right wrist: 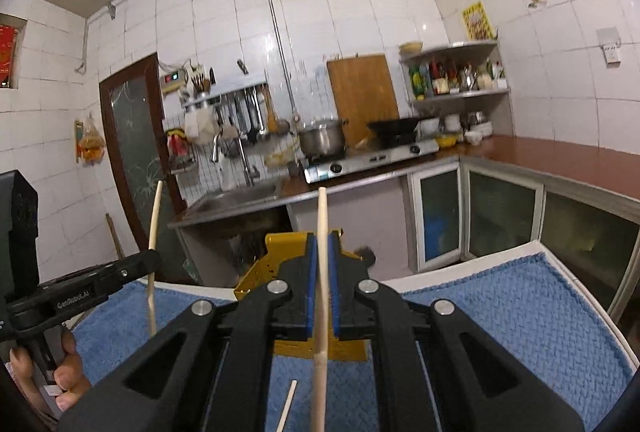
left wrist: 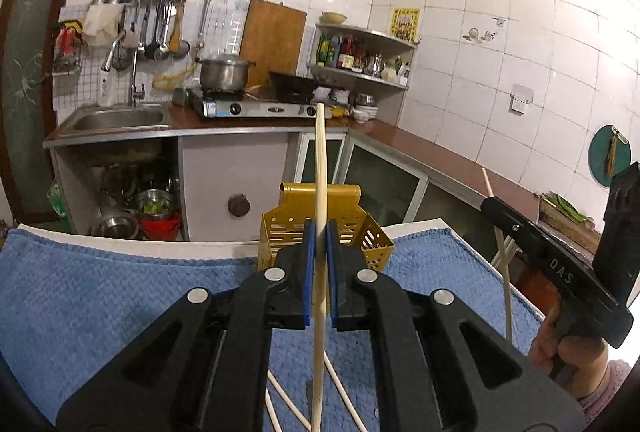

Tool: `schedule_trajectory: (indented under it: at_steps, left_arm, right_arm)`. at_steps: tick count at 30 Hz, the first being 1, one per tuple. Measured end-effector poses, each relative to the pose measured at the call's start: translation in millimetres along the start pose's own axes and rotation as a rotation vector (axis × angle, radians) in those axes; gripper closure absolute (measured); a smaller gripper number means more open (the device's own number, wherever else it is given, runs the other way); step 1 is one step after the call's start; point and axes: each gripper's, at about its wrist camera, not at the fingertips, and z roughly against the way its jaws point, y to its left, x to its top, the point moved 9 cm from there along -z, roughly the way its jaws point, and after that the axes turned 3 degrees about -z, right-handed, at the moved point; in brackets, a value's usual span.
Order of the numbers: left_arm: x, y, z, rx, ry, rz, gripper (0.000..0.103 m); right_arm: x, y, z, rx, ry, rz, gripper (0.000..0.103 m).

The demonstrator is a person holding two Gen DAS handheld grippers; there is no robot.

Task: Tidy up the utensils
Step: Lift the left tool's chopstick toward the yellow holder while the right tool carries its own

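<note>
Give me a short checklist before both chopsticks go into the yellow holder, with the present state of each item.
1. Left claw shut on its chopstick: ok.
2. Right claw shut on its chopstick: ok.
3. Yellow holder upright on the blue towel: ok.
4. Holder ahead of both claws: ok.
5. Room inside the holder: cannot tell.
6. Loose chopsticks still on the towel: not ok.

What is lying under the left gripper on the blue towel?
Under the left gripper, which is shut on a chopstick, loose chopsticks lie on the blue towel. The gripper body hides most of their length, so their count is unclear.
</note>
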Motion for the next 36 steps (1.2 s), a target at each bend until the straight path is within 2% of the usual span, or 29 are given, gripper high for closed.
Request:
schedule_trajectory:
  at_steps: [2,4,9,11,17,22,25,30,36]
  left_arm:
    - [12,3,-6,0.001,-0.031,0.011,0.099]
    - [25,5,-7,-0.005,-0.078,0.018,0.099]
    - [49,-2,-10,0.022,-0.195,-0.038,0.099]
    - [54,-5,-12,0.034,-0.221,-0.059,0.099]
    - [63,-4,-31,0.027,-0.227,-0.055,0.099]
    - [61,3,-48,0.027,-0.195,-0.044,0.099]
    - [60,6,-57,0.033,-0.178,-0.049,0.099]
    - [57,9,-67,0.035,-0.155,-0.044,0.099]
    - [53,10,-74,0.033,-0.129,-0.045,0.099]
  right_arm:
    - [9,-1,-8,0.039,-0.043,-0.025,0.097]
    - [25,2,-6,0.079,-0.148,-0.023,0.097]
    - [44,13,-12,0.104,-0.304,0.006,0.097]
    - [47,15,-18,0.100,-0.329,0.004,0.097]
    - [39,15,-43,0.080,-0.290,0.007,0.097]
    - [36,7,-60,0.047,-0.221,-0.003,0.097]
    - [35,-1,-68,0.012,-0.157,-0.006,0.097]
    - [33,-13,-81,0.002,-0.058,-0.040,0.097]
    - [34,-13,-79,-0.010,-0.077,-0.005,0.097]
